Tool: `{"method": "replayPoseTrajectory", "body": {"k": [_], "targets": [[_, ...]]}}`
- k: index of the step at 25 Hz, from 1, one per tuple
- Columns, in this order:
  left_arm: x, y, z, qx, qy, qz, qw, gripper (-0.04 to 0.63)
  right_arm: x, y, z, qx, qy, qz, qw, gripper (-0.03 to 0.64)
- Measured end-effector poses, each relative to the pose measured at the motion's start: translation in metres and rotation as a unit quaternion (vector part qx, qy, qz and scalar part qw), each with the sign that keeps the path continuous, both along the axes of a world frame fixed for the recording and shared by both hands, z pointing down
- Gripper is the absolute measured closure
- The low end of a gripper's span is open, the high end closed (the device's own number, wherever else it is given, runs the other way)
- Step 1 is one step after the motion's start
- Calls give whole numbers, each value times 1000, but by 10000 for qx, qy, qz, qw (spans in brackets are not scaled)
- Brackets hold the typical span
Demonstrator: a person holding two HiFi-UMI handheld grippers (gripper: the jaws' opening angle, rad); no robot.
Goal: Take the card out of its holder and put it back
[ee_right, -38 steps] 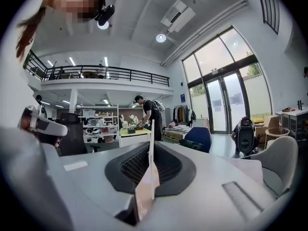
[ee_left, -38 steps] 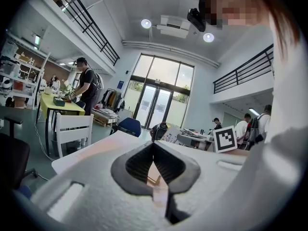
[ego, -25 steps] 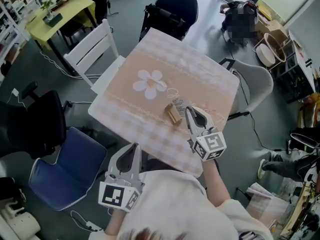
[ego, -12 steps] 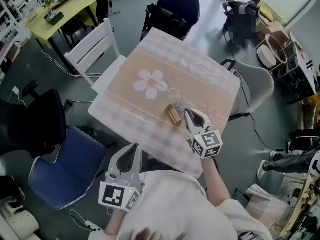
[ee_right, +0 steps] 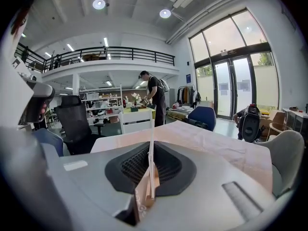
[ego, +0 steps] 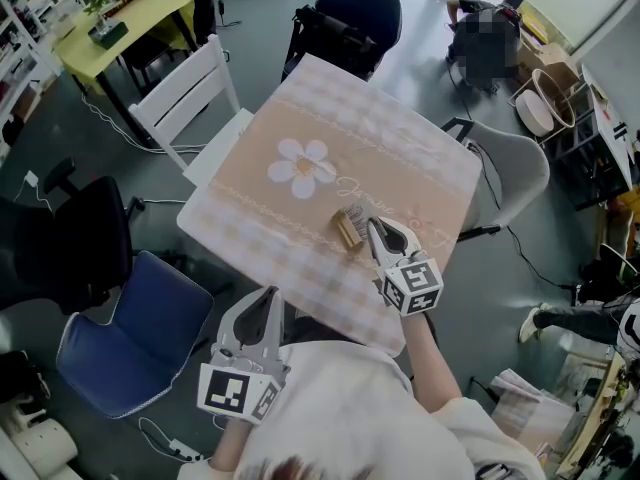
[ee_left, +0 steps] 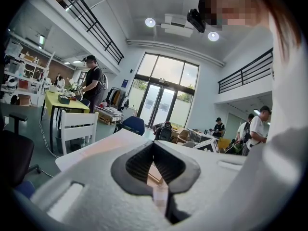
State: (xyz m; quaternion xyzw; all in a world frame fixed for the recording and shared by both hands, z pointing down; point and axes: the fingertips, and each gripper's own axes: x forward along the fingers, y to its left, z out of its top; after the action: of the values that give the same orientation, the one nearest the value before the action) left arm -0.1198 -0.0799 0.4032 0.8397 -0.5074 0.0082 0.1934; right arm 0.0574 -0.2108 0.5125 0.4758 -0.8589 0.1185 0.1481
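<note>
Checked cloth surface [ego: 400, 138]: right tongs [ego: 373, 225] tilt down, pinching thin white card [ee_right: 151, 138] edge-on, tan holder [ego: 347, 230] beside; left tongs [ego: 269, 295] pressed together.

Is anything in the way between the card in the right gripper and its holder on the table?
Nothing visible. The right gripper is shut on the card, and the holder lies just beside its tips on the tablecloth, uncovered.

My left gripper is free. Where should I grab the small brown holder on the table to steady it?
Probably pinch the brown block-shaped holder across its narrow width, coming from the left: the right gripper, shut on the thin pale card, crowds its right side.
</note>
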Motion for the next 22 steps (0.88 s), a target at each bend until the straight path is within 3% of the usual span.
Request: {"method": "replayPoseTrajectory", "body": {"k": [22], "targets": [[5, -1, -3, 8, 11, 51, 10000, 595, -3, -3, 14, -137, 12, -87, 9999, 601]]}}
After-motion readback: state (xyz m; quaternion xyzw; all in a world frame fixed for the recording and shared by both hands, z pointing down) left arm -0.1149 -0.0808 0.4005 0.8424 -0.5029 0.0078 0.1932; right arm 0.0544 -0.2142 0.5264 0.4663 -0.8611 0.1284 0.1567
